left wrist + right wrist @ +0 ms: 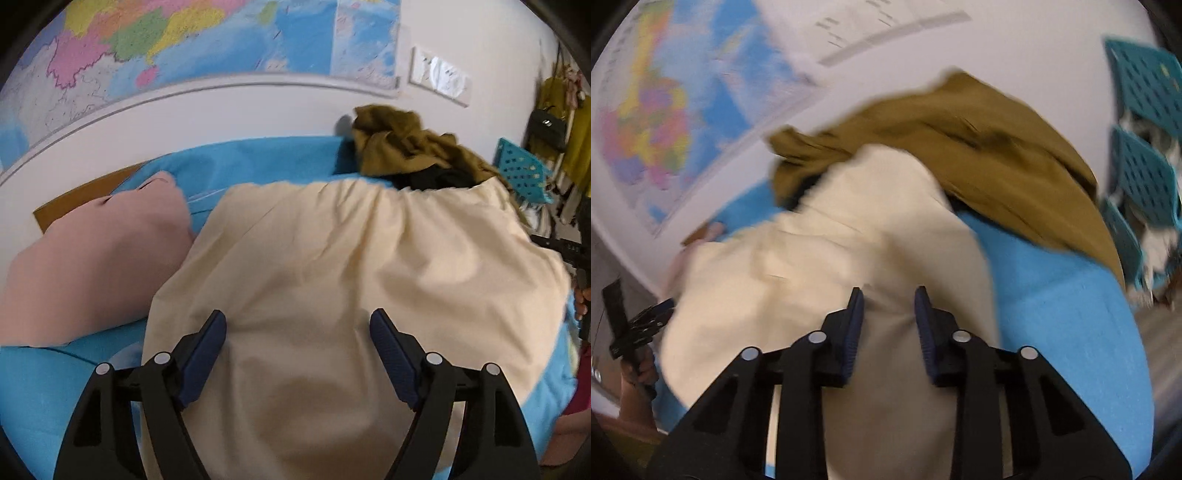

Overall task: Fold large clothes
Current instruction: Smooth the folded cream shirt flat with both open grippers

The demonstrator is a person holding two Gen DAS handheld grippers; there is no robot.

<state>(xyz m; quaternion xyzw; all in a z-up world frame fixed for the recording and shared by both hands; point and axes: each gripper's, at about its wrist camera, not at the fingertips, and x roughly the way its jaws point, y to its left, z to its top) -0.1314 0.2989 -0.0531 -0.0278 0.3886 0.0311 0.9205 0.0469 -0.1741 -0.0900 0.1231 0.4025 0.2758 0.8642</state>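
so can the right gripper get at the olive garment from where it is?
Probably yes. The right gripper is open over the cream cloth, and the olive garment lies heaped beyond it on the blue bed with nothing standing between, only cloth to pass over.

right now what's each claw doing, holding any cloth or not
left claw: open wide over the cream garment, holding nothing.
right claw: partly open above the same cream garment, pads not pressing on it, holding nothing.

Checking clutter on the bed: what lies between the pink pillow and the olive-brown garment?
In the left wrist view, cream cloth and blue bedsheet separate pink pillow from olive-brown garment.
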